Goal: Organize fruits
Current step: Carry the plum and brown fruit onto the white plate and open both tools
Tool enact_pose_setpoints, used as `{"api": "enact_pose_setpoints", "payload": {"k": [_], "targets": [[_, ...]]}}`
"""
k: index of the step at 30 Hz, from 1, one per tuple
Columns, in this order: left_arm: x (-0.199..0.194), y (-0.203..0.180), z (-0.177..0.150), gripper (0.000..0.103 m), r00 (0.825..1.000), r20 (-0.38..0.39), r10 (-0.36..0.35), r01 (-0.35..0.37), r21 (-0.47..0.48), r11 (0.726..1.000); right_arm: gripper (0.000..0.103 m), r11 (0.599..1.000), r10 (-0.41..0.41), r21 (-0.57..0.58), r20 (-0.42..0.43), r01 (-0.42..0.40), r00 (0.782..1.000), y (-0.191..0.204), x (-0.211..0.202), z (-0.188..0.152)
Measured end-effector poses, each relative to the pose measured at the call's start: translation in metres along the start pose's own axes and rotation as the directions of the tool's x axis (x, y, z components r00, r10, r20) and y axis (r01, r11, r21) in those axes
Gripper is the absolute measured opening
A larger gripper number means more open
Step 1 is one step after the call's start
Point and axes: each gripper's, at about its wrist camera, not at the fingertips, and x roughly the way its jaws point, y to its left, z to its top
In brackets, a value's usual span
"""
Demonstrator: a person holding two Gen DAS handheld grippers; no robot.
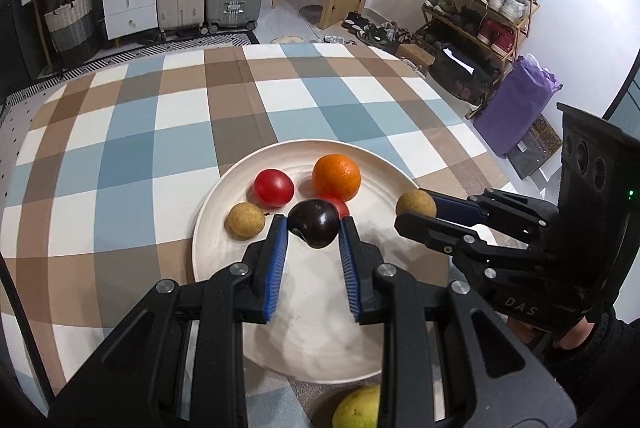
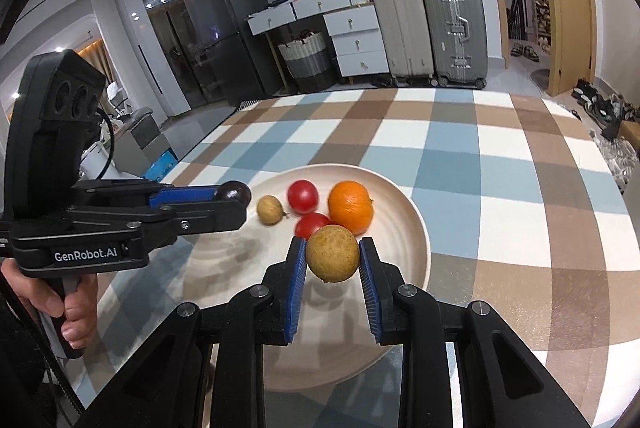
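A glossy dark purple plum (image 1: 313, 223) is clamped between the blue pads of the left gripper (image 1: 314, 228), hanging just above a cream plate (image 1: 216, 228). A rough tan round fruit (image 2: 332, 253), maybe a longan, is clamped in the right gripper (image 2: 333, 256), also over the plate. On the plate lie an orange (image 1: 336, 176), two red tomatoes (image 1: 273, 188) and another tan fruit (image 1: 246, 226), clustered near its far side. A yellow-green fruit (image 1: 357, 407) sits on the checked tablecloth (image 1: 120, 148) beside the plate's near rim. Both grippers tilt downward, side by side; a hand (image 2: 60, 304) grips the left one's handle.
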Motion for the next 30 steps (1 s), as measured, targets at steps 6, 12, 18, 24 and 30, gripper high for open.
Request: {"api": "enact_pose_setpoints", "payload": {"k": [6,12,18,24,30], "targets": [[0.014,0.003,0.004,0.023,1.0,-0.019,0.0,0.0,-0.007,1.0,0.026,1.0,0.002,0.018,-0.021,-0.002,1.0,-0.006,0.01,-0.001],[0.023,0.004,0.006,0.023,0.999,-0.045,-0.003,0.003,-0.014,1.0,0.026,1.0,0.005,0.017,-0.039,-0.004,0.999,-0.004,0.017,-0.001],[0.027,0.0,0.012,0.024,0.999,-0.05,0.007,-0.008,-0.015,1.0,0.039,0.999,0.002,0.036,-0.025,-0.001,1.0,-0.004,0.02,0.0],[0.015,-0.004,0.016,0.031,0.999,-0.041,0.03,-0.031,-0.014,0.999,0.052,0.999,0.016,0.049,0.023,-0.018,1.0,-0.006,0.003,-0.001],[-0.017,-0.01,0.006,0.035,0.998,-0.004,0.06,-0.06,-0.017,0.998,0.052,0.997,0.005,0.081,0.052,-0.009,0.999,-0.006,-0.032,-0.013]]}}
